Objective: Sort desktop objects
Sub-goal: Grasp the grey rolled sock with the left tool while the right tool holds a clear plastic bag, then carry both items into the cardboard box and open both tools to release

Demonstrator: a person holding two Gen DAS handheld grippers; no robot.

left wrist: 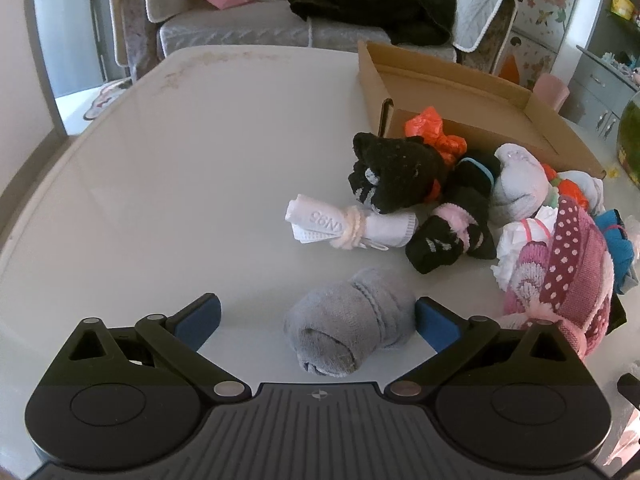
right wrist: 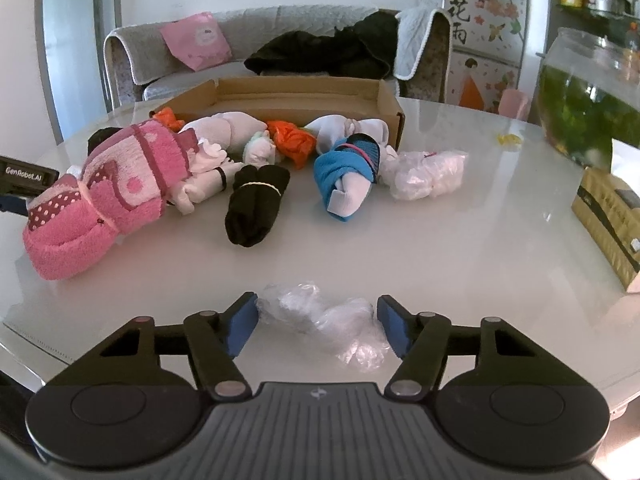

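Observation:
In the left wrist view my left gripper stands wide open low over the white table. A rolled grey sock lies between its fingers, close to the right pad and well apart from the left one. In the right wrist view my right gripper has a crumpled clear plastic bag between its blue pads, and both pads touch the bag's ends while it rests on the table. An open cardboard box sits behind the pile of bundles.
Bundles lie before the box: a white rolled mask, black socks, a pink towel bundle, a blue sock, another clear bag. A fishbowl and a yellow carton stand at the right.

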